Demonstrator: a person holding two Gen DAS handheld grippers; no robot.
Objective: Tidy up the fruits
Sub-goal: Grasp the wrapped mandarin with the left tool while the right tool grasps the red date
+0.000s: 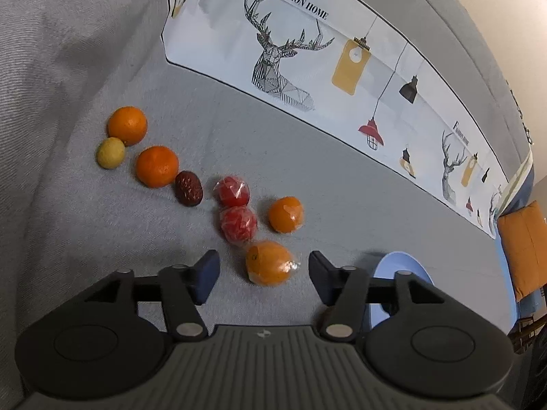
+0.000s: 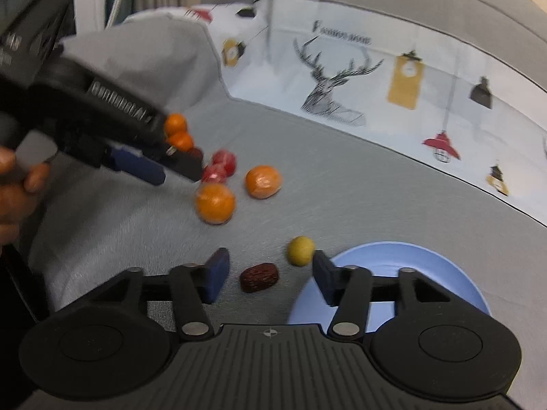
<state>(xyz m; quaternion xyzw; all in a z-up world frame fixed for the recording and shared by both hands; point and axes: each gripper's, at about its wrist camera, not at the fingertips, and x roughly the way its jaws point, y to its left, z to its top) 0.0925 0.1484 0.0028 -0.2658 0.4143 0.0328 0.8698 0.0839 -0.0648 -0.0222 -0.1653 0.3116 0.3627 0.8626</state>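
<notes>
Left tongs [image 1: 263,273] wide, wrapped orange [image 1: 270,262] dead between them; your right tongs [image 2: 270,275] wide too, straddling the date [image 2: 258,277], plate [image 2: 444,273] right.

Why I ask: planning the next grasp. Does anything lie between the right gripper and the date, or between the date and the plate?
Nothing lies between the right gripper and the date, which sits between its open jaws. Toward the plate, a yellow fruit sits by the rim, partly in the way.
</notes>
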